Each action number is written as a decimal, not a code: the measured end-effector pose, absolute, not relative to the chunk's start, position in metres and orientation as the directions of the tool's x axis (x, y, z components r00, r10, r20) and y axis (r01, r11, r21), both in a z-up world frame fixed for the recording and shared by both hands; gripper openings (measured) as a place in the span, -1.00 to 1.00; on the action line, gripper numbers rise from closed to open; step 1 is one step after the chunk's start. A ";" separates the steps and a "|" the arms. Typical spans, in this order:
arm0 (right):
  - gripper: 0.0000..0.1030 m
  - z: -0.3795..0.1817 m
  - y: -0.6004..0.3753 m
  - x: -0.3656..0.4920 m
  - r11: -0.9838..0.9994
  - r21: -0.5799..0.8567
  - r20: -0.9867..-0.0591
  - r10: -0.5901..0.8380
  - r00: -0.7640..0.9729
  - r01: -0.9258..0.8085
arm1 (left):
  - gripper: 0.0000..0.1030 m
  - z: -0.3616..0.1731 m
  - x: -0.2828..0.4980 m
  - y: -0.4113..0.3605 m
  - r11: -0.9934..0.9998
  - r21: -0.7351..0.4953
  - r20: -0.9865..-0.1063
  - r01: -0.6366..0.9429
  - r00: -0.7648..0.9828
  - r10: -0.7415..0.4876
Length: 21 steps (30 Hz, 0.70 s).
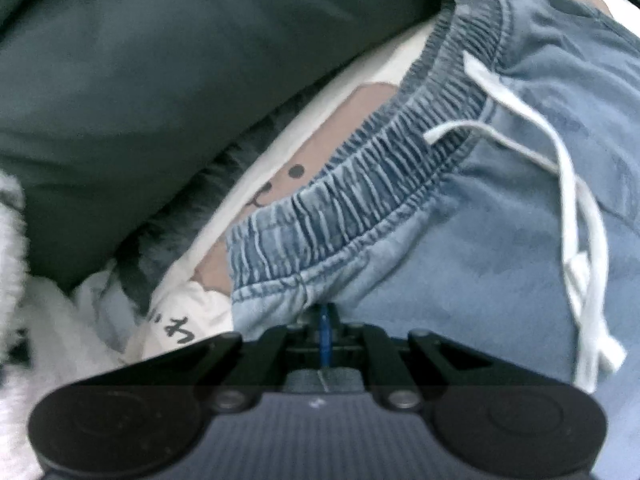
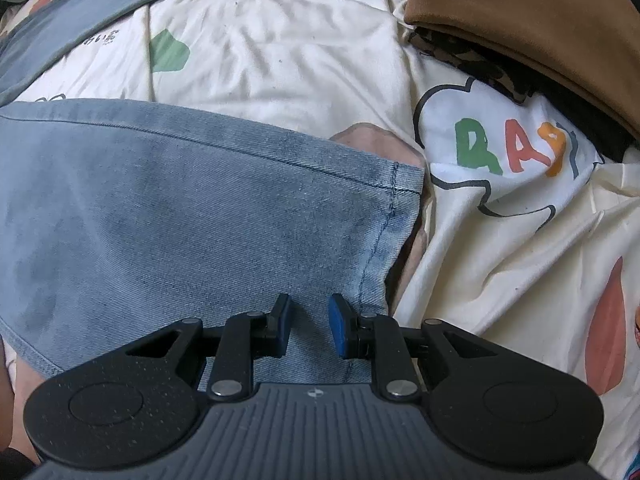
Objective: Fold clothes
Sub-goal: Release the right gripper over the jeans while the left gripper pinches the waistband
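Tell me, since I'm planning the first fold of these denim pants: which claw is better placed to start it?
Left, probably. The left claw is already shut on the waistband edge, whereas the right claw only hovers open over the leg hem, pinching nothing yet.

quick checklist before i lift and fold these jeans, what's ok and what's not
1. Left hand-held gripper shut on the jeans below the waistband: ok.
2. Right hand-held gripper gripping the leg near the hem: not ok, pads apart over the denim.
3. Drawstring clear of the left grip: ok, it hangs off to the side.
4. Leg lying flat: ok, smooth in the right wrist view.
5. Brown cloth clear of the jeans: ok.
6. Whole garment straight: cannot tell.
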State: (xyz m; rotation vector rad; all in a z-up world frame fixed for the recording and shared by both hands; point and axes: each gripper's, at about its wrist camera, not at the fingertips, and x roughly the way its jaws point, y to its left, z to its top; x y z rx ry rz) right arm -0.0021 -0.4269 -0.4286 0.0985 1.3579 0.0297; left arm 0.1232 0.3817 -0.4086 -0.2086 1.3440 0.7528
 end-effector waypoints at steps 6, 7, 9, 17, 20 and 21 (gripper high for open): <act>-0.49 -0.429 -0.431 -0.005 0.994 0.104 -0.969 0.094 0.229 0.030 | -0.18 -0.369 0.148 0.356 0.790 0.261 -0.928 -0.554 0.082 0.365; -0.49 -0.429 -0.431 -0.005 0.994 0.104 -0.969 0.095 0.229 0.026 | -0.18 -0.365 0.153 0.352 0.798 0.249 -0.930 -0.549 0.096 0.356; -0.49 -0.428 -0.432 -0.005 0.994 0.107 -0.969 0.099 0.227 0.023 | -0.19 -0.360 0.165 0.345 0.812 0.216 -0.935 -0.542 0.125 0.333; -0.49 -0.424 -0.439 -0.013 0.992 0.121 -0.967 0.110 0.230 0.032 | -0.19 -0.342 0.228 0.302 0.884 0.046 -0.922 -0.465 0.320 0.216; -0.49 -0.424 -0.439 -0.011 0.993 0.118 -0.970 0.109 0.218 0.025 | -0.16 -0.345 0.256 0.285 0.909 0.008 -0.912 -0.416 0.370 0.178; -0.49 -0.424 -0.438 -0.010 0.993 0.117 -0.971 0.109 0.214 0.022 | -0.15 -0.348 0.265 0.280 0.914 0.001 -0.910 -0.406 0.378 0.169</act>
